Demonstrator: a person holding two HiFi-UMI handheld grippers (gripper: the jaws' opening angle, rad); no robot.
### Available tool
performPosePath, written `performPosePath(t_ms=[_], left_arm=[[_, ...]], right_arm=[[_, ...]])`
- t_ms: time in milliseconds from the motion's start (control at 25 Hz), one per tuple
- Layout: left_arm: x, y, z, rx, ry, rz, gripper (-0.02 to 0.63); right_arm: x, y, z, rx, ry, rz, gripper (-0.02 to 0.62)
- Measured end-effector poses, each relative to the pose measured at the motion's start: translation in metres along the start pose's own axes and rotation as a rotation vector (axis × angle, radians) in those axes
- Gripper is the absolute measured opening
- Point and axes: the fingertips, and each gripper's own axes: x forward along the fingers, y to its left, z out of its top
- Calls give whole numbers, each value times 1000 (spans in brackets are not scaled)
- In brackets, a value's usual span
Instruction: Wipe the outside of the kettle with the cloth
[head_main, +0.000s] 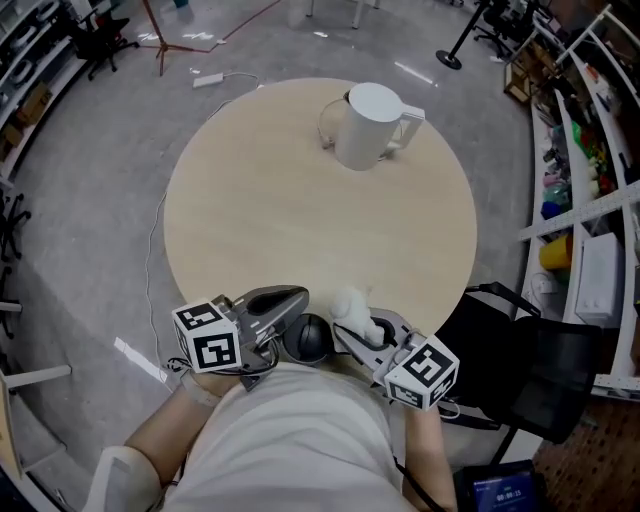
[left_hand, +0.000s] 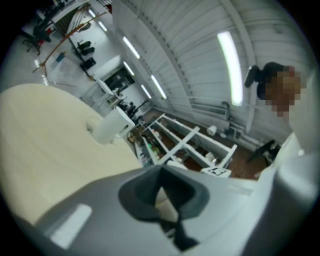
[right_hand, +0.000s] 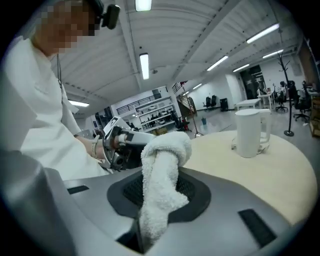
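A white kettle (head_main: 370, 125) with its handle to the right stands upright on the far side of the round beige table (head_main: 300, 220). It also shows small in the left gripper view (left_hand: 111, 127) and in the right gripper view (right_hand: 248, 132). Both grippers hover at the near table edge, far from the kettle. My right gripper (head_main: 362, 328) is shut on a white terry cloth (head_main: 352, 308); the cloth (right_hand: 162, 165) stands up in a roll between the jaws of the right gripper (right_hand: 160, 200). The left gripper (head_main: 285, 300) (left_hand: 162, 197) is shut with nothing in it.
A clear glass object (head_main: 330, 122) sits right behind the kettle on its left. A black chair (head_main: 520, 370) stands close at the table's near right. Cluttered shelves (head_main: 590, 180) line the right side. A cable (head_main: 225, 80) lies on the floor beyond the table.
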Motion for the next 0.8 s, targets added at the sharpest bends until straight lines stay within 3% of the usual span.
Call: performPosePath(t_ms=[80, 200, 280, 520, 800], left_arm=[[-10, -2, -8, -9, -3, 4, 0], [-19, 4, -15, -109, -19, -17, 0], [-18, 5, -25, -125, 21, -31, 0], [-5, 0, -70, 8, 185, -2, 0], [-6, 7, -68, 90, 123, 26, -2]], right_arm=[[-9, 14, -9, 35, -45, -32, 86], [-10, 21, -28, 149, -112, -52, 86], [-6, 19, -33, 182, -131, -63, 86], [10, 23, -40, 98, -75, -114, 86], [19, 19, -38, 16, -71, -161, 86]])
